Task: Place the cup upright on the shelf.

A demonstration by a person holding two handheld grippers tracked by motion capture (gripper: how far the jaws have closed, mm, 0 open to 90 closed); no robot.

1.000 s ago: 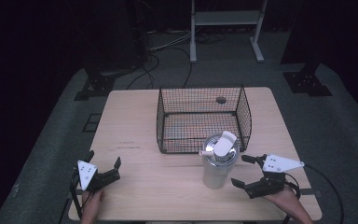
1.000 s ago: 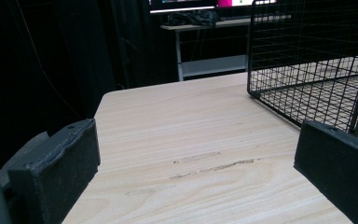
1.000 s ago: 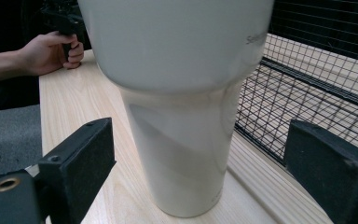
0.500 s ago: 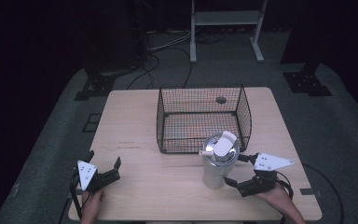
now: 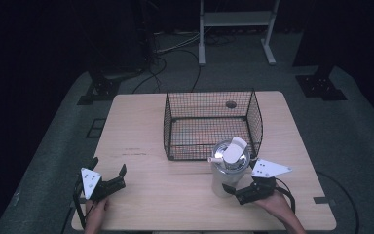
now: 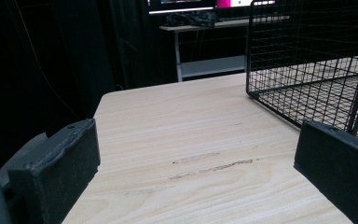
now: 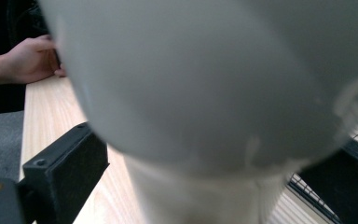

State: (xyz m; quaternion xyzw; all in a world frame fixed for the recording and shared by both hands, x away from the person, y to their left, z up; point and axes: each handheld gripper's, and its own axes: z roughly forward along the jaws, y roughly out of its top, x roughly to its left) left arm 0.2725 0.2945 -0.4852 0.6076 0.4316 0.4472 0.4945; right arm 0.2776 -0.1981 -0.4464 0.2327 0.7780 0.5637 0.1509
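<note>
The wooden table (image 5: 175, 195) carries a wire basket (image 5: 209, 124) at its twelve o'clock side. A white tumbler (image 5: 228, 168) stands upright just outside the basket's five o'clock corner. The right gripper (image 5: 241, 193) sits at the tumbler's four o'clock, jaws spread wide around its base, not visibly clamping. The left gripper (image 5: 111, 181), open and empty, rests at seven o'clock with bare tabletop ahead.

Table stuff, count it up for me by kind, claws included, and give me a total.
Wire basket: 1
White tumbler with lid: 1
Claws: 2, left claw and right claw
Total: 4
</note>
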